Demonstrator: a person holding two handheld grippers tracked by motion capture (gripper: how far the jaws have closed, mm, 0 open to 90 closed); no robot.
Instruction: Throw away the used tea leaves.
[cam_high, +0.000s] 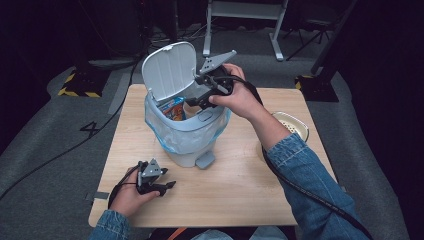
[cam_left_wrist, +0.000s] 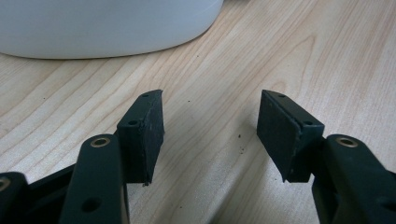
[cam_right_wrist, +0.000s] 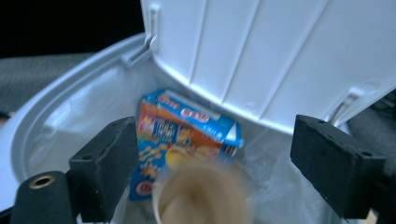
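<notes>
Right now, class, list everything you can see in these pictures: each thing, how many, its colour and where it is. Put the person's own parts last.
Table: one, light wood, centre of the high view.
Bin: one, pale grey, on the table, lid up, clear liner inside.
Box: one, blue and orange, inside the bin.
Cup: one, tan, blurred, at the bin's mouth between the right gripper's jaws.
Bowl: one, cream, at the table's right edge.
Left gripper: one, black, jaws apart, low over the table.
Right gripper: one, black, jaws apart, above the bin.
Sleeves: two, blue denim.

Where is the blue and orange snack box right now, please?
The snack box stands inside the lined bin at mid-table in the high view, under the raised lid; in the right gripper view it sits between the open jaws.
</notes>
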